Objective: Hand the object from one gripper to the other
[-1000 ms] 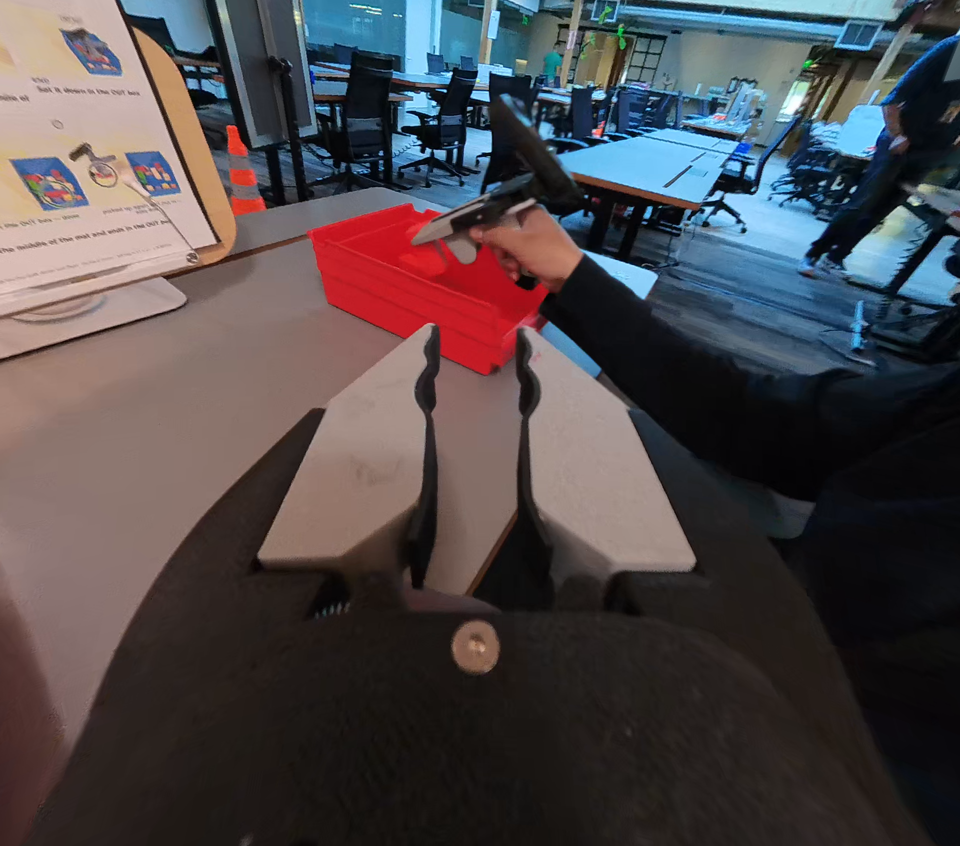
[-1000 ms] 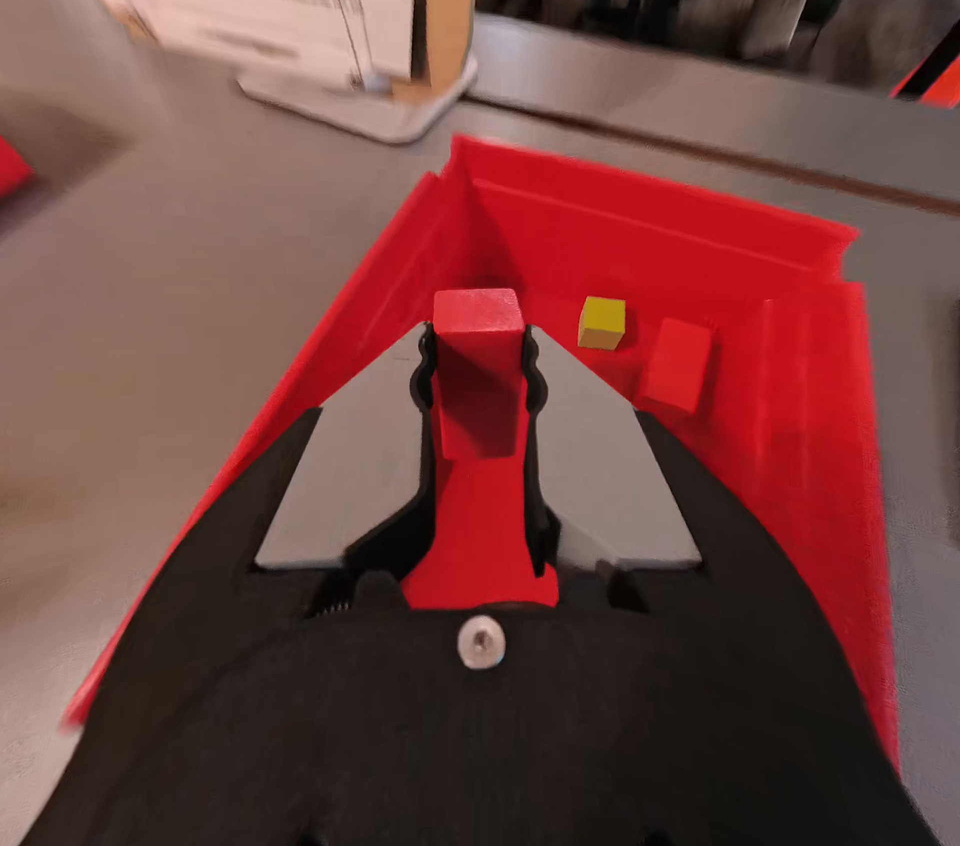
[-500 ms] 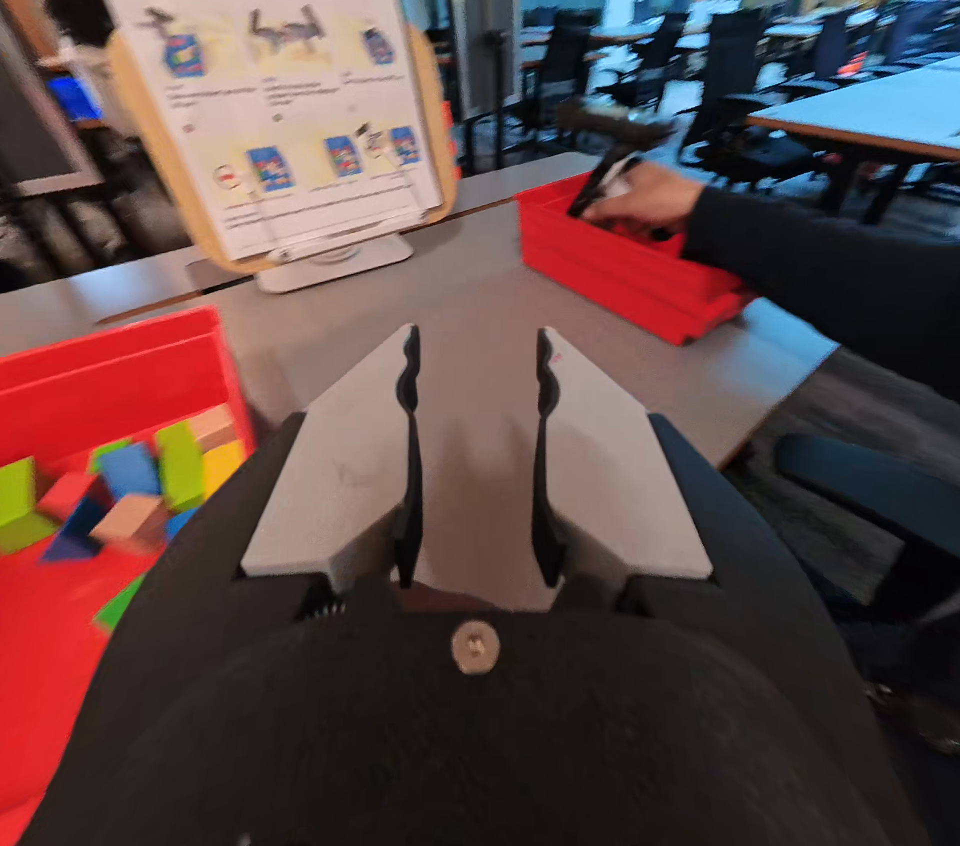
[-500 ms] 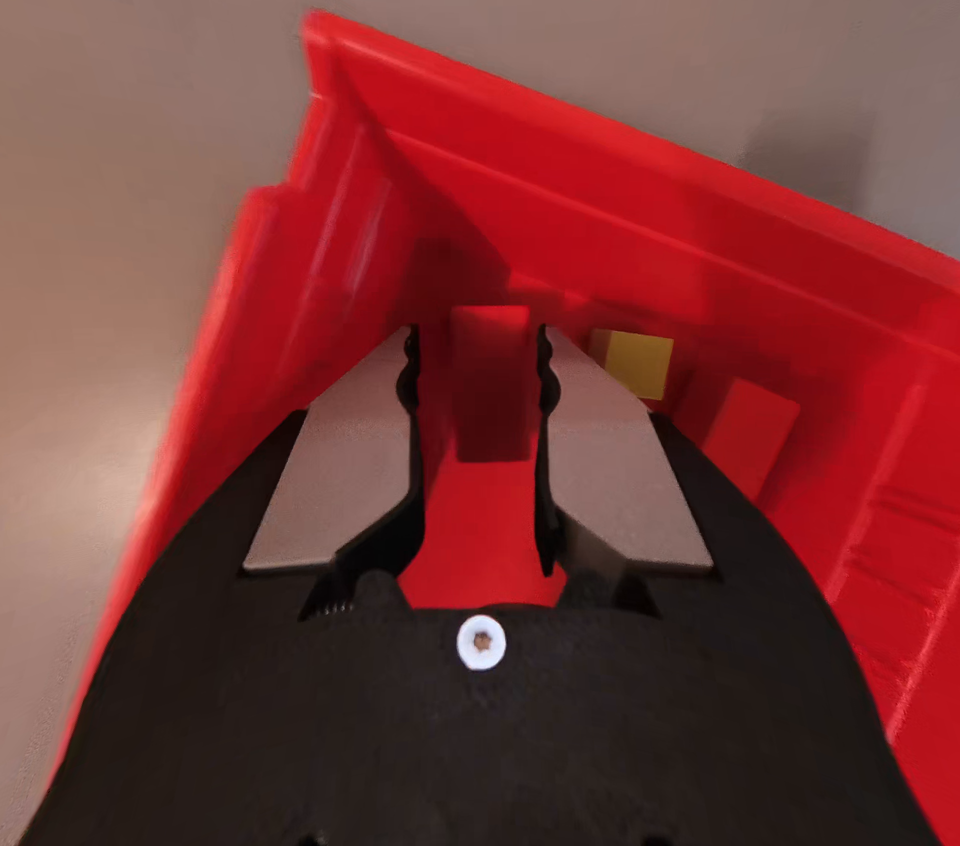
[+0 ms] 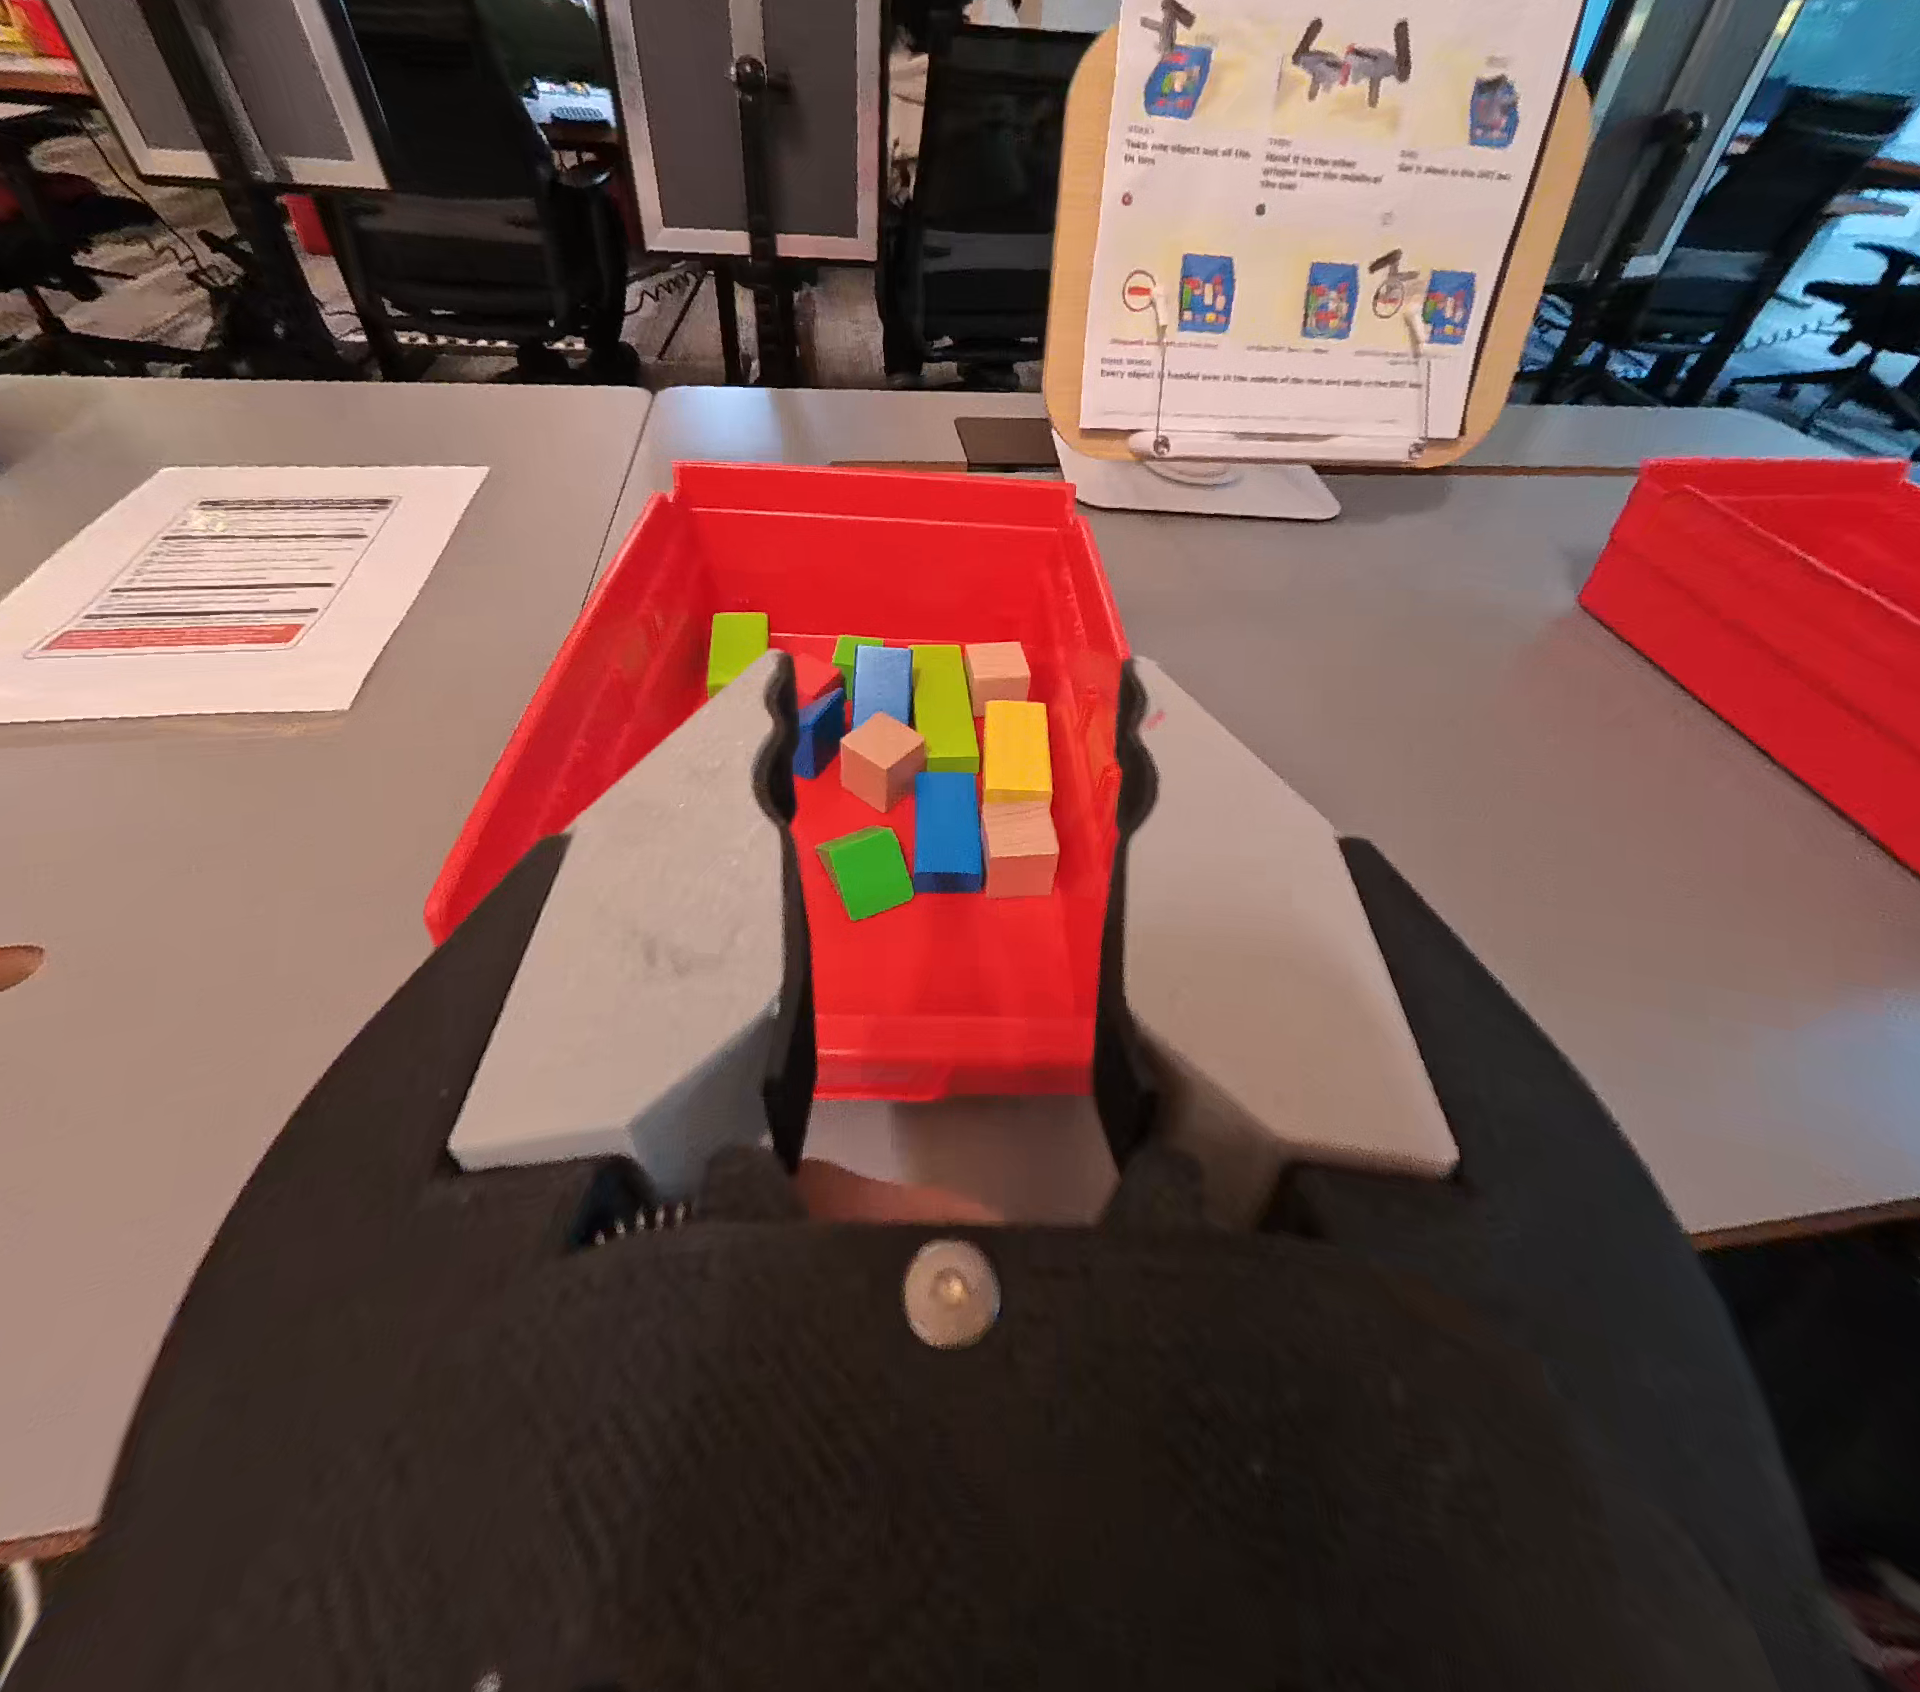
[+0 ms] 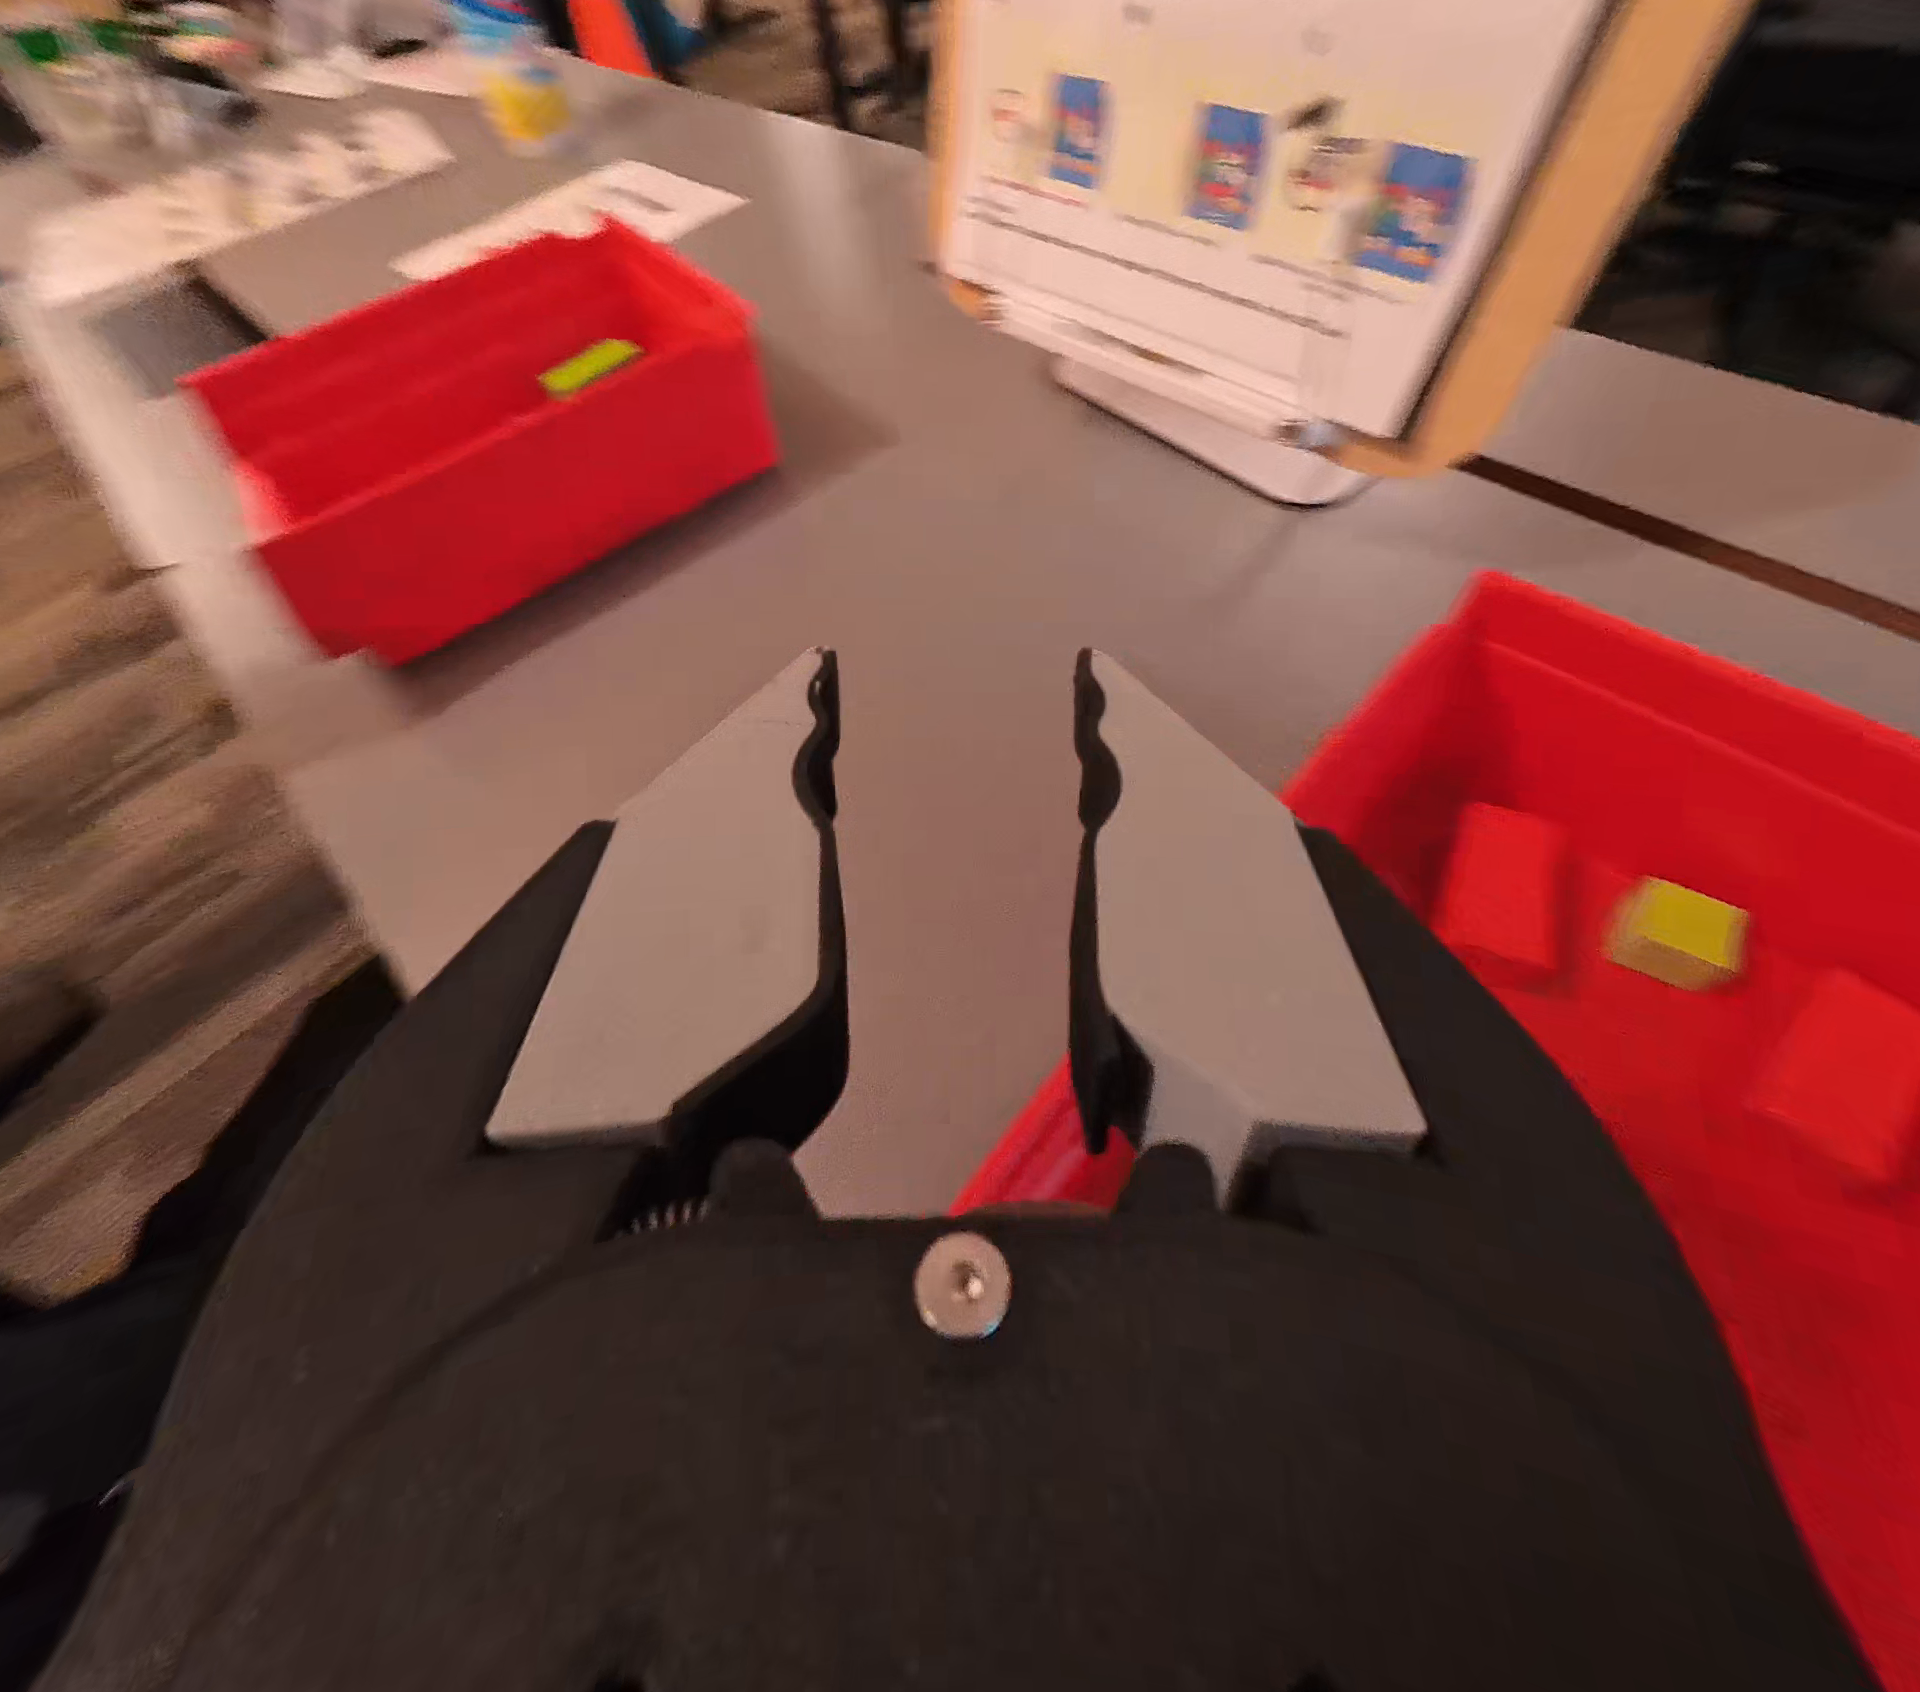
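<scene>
Left gripper (image 5: 951,707) hovering over near end of left bin (image 5: 634,707), jaws spread wide, pinching nothing. Bin sitting on grey table (image 5: 1455,759), holding loose blocks: green block (image 5: 864,871), blue block (image 5: 945,832), yellow block (image 5: 1016,751), tan cube (image 5: 881,759), more behind. Instruction board (image 5: 1320,115) standing beyond bin, to its right; paper sheet (image 5: 218,588) lying left of bin; edge of right bin (image 5: 1766,603) showing far right of it.

Right gripper (image 6: 954,686) hanging over bare table (image 6: 935,562) between both bins, jaws spread, empty. Right bin (image 6: 1382,728) lying just right of jaws, holding two red blocks (image 6: 1501,904) and yellow cube (image 6: 1678,930). Left bin (image 6: 499,499) sitting well apart across table, lime block (image 6: 587,367) showing inside. View blurring.
</scene>
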The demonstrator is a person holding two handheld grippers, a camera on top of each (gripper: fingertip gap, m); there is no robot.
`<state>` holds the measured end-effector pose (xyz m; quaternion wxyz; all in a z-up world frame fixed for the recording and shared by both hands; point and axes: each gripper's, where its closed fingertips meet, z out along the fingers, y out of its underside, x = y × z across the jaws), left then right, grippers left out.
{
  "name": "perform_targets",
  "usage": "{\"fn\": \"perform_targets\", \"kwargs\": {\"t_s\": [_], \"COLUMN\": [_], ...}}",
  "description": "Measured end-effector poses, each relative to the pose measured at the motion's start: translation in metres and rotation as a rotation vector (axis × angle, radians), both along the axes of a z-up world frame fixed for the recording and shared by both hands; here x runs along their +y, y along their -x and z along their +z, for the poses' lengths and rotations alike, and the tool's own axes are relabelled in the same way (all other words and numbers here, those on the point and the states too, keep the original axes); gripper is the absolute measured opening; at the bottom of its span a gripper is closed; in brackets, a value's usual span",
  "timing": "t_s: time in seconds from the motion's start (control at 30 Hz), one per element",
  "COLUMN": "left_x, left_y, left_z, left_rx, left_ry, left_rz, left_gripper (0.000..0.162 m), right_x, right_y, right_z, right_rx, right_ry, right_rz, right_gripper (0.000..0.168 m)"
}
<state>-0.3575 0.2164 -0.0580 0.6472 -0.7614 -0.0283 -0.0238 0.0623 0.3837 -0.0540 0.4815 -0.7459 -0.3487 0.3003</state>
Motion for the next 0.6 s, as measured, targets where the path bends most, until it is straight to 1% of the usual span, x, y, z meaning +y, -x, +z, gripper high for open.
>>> {"fn": "perform_targets", "kwargs": {"t_s": [0.07,0.13,0.2,0.23,0.37,0.43,0.5,0.57,0.6], "left_x": [-0.002,0.000,0.004,0.007,0.022,0.032,0.047,0.069,0.082], "left_y": [0.000,0.001,0.003,0.003,-0.008,-0.006,-0.011,-0.006,-0.002], "left_z": [0.001,-0.005,-0.017,-0.022,-0.036,-0.044,-0.053,-0.058,-0.065], "left_rx": [-0.015,-0.003,0.019,0.021,-0.012,0.004,0.014,0.034,0.049], "left_ry": [-0.010,0.015,0.067,0.085,0.119,0.150,0.206,0.269,0.327], "left_rz": [-0.011,-0.007,0.006,0.005,-0.040,-0.017,-0.057,-0.080,-0.093], "left_gripper": [0.059,0.060,0.060,0.060,0.060,0.059,0.058,0.054,0.053], "right_x": [-0.040,-0.079,-0.105,-0.113,-0.110,-0.109,-0.112,-0.112,-0.112], "right_y": [0.018,0.032,0.037,0.037,0.027,0.020,0.013,0.007,0.004], "right_z": [-0.003,-0.009,-0.014,-0.017,-0.027,-0.020,-0.009,-0.001,0.001], "right_rx": [0.046,0.088,0.117,0.124,0.091,0.111,0.155,0.179,0.186], "right_ry": [0.033,0.096,0.134,0.136,0.123,0.104,0.089,0.071,0.061], "right_rz": [0.168,0.360,0.487,0.518,0.482,0.468,0.469,0.464,0.455], "right_gripper": [0.043,0.044,0.044,0.044,0.045,0.045,0.045,0.044,0.044]}}
